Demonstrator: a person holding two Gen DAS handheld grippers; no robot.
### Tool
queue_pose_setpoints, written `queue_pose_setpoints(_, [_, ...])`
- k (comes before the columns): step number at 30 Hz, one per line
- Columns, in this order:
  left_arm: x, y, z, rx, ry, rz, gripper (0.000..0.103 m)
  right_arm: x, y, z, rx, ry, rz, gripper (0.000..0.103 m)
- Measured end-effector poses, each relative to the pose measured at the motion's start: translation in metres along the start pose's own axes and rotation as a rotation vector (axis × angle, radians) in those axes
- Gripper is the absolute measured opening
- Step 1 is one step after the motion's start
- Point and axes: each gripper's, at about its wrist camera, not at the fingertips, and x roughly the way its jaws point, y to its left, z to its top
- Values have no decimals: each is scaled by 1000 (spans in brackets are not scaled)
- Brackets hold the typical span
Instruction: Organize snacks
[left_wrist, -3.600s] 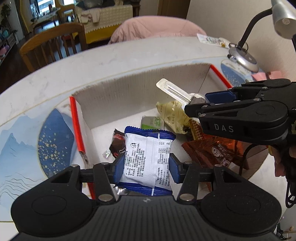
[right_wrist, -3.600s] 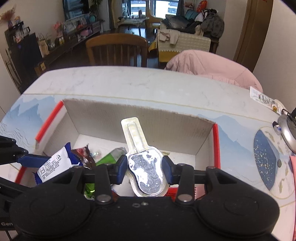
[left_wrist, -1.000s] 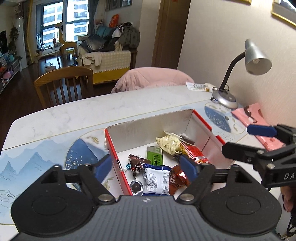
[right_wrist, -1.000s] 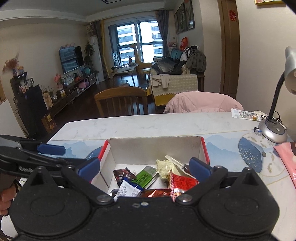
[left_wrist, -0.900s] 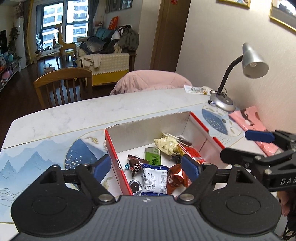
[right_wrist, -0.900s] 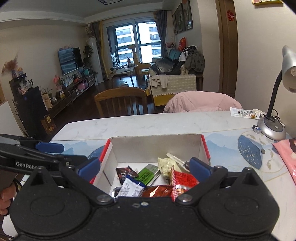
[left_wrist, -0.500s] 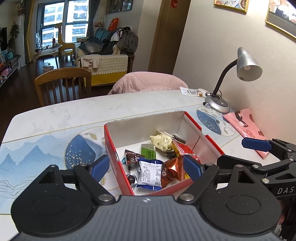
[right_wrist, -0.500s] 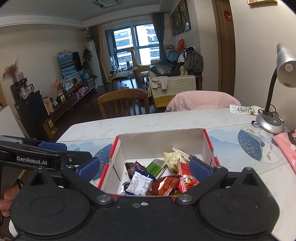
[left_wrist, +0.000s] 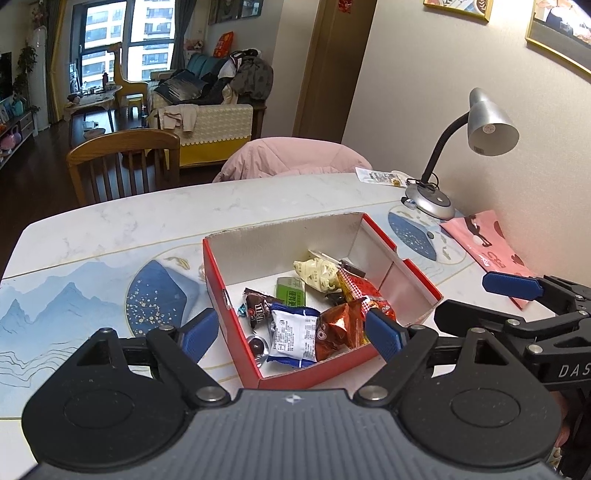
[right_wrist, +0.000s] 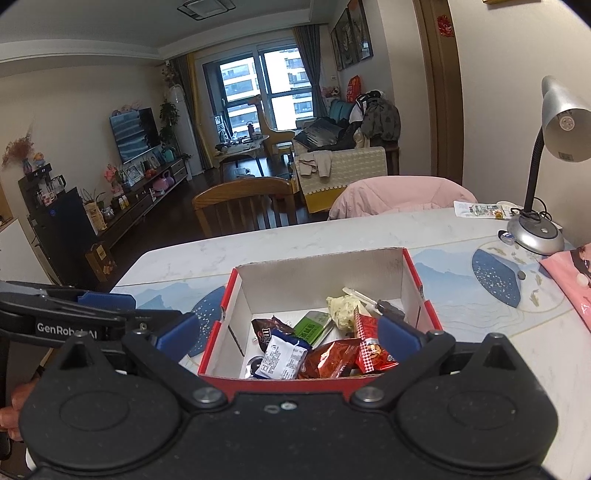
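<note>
Snacks (left_wrist: 295, 314) lay heaped in the red box (left_wrist: 236, 332) on the desk (left_wrist: 110, 229). Left gripper (left_wrist: 288, 332) and right gripper (right_wrist: 288, 334) hung empty, jaws spread. Judged best: lift clear without nudging the box.

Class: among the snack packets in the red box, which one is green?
The flat green packet, lying mid-box beside the pale yellow wrapper; the others are brown, white-and-blue, orange or red.

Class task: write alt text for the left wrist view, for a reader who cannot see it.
A red box of wrapped snacks sits on a white table, framed by the open, empty left gripper. The right gripper, also open, enters from the right; a desk lamp stands behind.
</note>
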Motion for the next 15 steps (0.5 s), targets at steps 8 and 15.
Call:
queue_pose_setpoints(8, [-1, -3, -1, 8, -7, -9, 87, -2, -2, -4, 3, 5, -4, 103])
queue_pose_setpoints(15, [-1, -3, -1, 8, -10, -9, 87, -1, -3, -4, 6, 8, -1, 103])
